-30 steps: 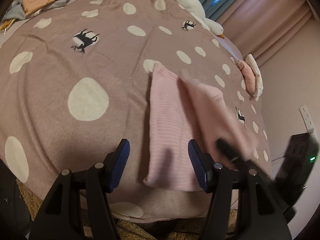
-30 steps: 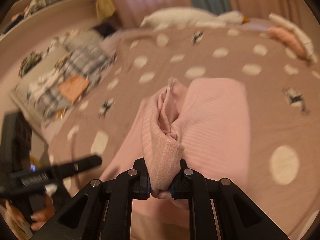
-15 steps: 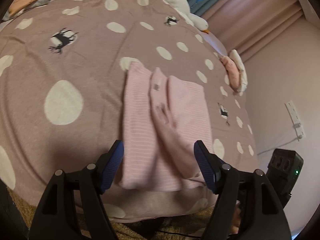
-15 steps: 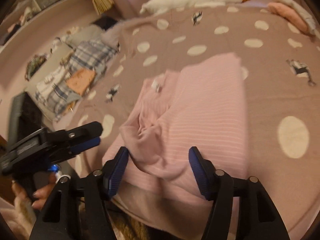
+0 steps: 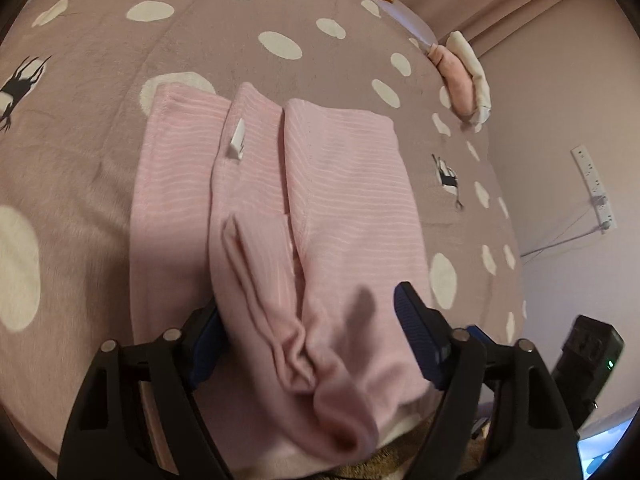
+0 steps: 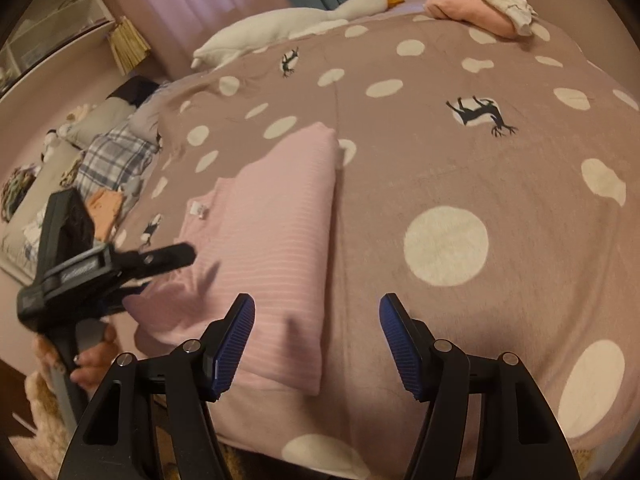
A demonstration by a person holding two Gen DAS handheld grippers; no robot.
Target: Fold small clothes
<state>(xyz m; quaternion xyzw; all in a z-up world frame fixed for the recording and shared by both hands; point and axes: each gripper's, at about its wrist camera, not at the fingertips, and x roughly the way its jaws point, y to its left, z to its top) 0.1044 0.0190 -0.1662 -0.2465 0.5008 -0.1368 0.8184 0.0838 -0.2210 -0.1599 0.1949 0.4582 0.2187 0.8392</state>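
Wide bare stretch of spotted blanket (image 6: 460,184) right of the pink striped garment (image 6: 276,236), nothing on it. Left gripper (image 5: 308,328) crowds the garment's near edge, bunched sleeve between its spread fingers. Far corner blocked by folded clothes pile (image 6: 480,8) and goose plush (image 6: 296,24).

Pink white-striped garment (image 5: 344,184); mauve blanket (image 6: 460,168), white dots, black deer; white goose plush (image 6: 288,24)

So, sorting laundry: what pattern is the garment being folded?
Pink garment with thin white stripes; clearest in the left wrist view.
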